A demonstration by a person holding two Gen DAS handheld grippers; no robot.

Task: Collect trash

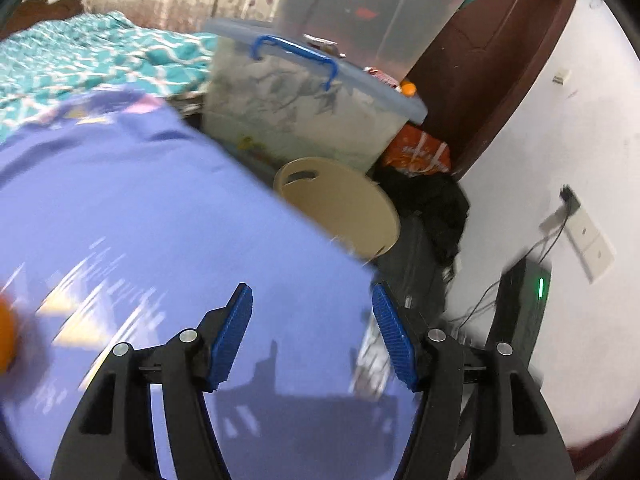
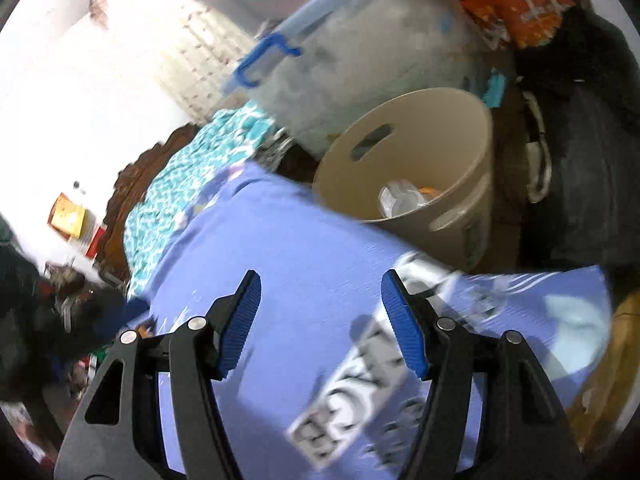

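beige bin (image 2: 420,168) holds trash beyond both tools (image 1: 312,336) (image 2: 320,320), spread and empty.

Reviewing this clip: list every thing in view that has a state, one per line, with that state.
left gripper: open, holding nothing, over the purple cloth
right gripper: open, holding nothing
beige bin: upright, uncovered, clear plastic trash at its bottom
storage box with blue handle: lid on
clear tub: stacked on that box, lid on
black device: green light lit
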